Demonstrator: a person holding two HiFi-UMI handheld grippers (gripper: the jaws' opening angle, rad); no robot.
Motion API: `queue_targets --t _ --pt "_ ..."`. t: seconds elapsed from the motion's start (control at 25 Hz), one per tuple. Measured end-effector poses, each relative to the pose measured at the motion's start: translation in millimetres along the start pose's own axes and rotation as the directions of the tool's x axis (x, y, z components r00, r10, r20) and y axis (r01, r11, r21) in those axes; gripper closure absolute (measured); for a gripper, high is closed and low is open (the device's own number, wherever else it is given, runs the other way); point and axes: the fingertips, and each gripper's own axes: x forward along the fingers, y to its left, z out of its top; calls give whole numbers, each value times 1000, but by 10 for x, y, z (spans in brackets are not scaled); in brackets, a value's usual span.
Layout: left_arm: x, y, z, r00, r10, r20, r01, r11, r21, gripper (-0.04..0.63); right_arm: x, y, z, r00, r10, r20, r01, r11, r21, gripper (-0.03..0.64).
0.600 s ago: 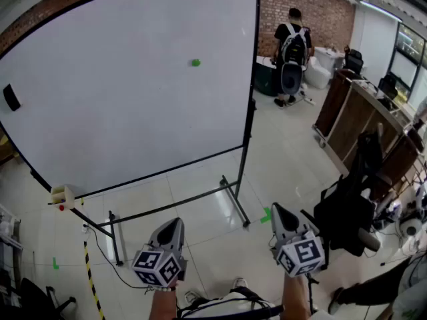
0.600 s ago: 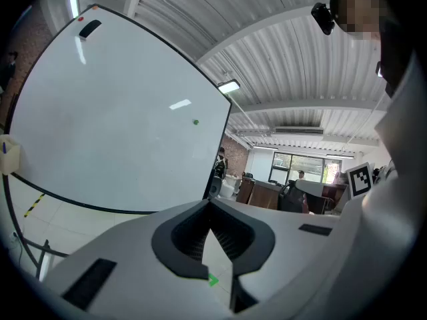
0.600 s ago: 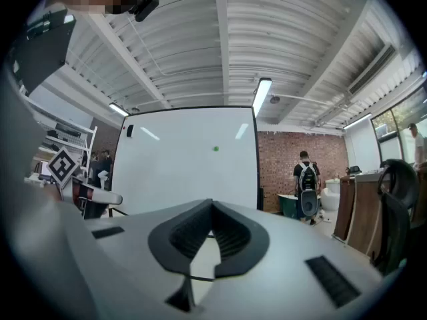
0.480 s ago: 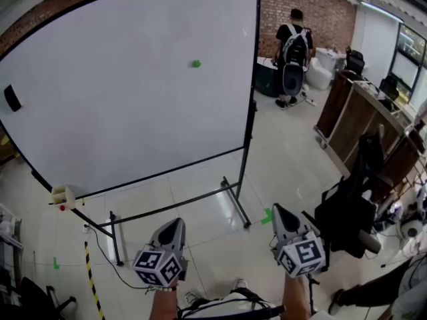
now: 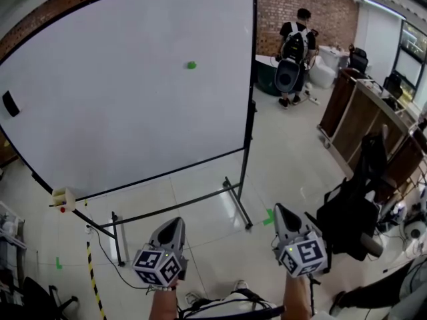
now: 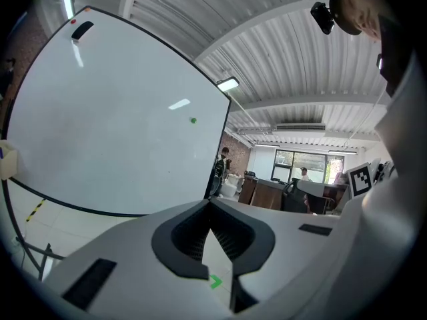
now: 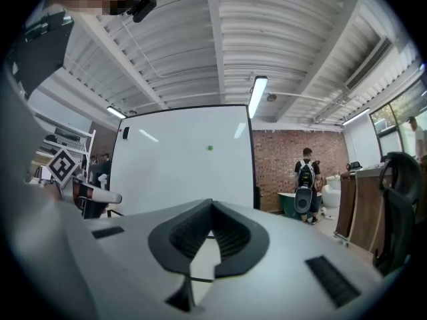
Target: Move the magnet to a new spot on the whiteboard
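A small, round green magnet [image 5: 191, 65] is seen stuck high on the smooth white face of the whiteboard [image 5: 120, 112], right of its middle and well apart from both tongs. The board is edged by a thin black frame and carried on a black tubular stand over a glossy pale tiled floor [image 5: 200, 192]. A dark, oblong eraser [image 5: 11, 103] is fixed near the board's left edge, and a small white box [image 5: 63, 197] is hung at its lower left corner.

The left tongs [image 5: 175, 223] and the right tongs [image 5: 280, 209] are held low in front of the board, neither touching it. In the left gripper view the grey, smooth-shelled jaws with their ribbed black pads are seen brought together at the tips, with nothing gripped. In the right gripper view the jaws are likewise seen closed tip to tip and empty. A cube with square black-and-white markers [image 5: 159, 267] is borne behind each.

A person with a backpack [image 5: 295, 45] is seen standing by a red brick wall [image 5: 280, 12] beyond the board.
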Motion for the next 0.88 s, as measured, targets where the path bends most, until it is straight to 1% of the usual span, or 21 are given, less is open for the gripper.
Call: queue_targets --t 0.32,0.56,0.72,0.88 --pt "217 -117 -49 1000 29 -10 -29 1000 4 594 53 -265 -78 1000 25 -16 -25 1000 9 598" --pt "357 -299 -158 997 77 -24 -76 997 13 594 24 -587 -193 998 59 -34 -58 998 18 598" --pt "457 -248 -201 992 117 -41 -116 993 14 594 99 -755 -338 996 68 -52 -66 997 40 598" --pt "633 -117 -58 991 125 -41 -123 992 41 594 336 -832 -420 996 65 -55 -62 996 62 598"
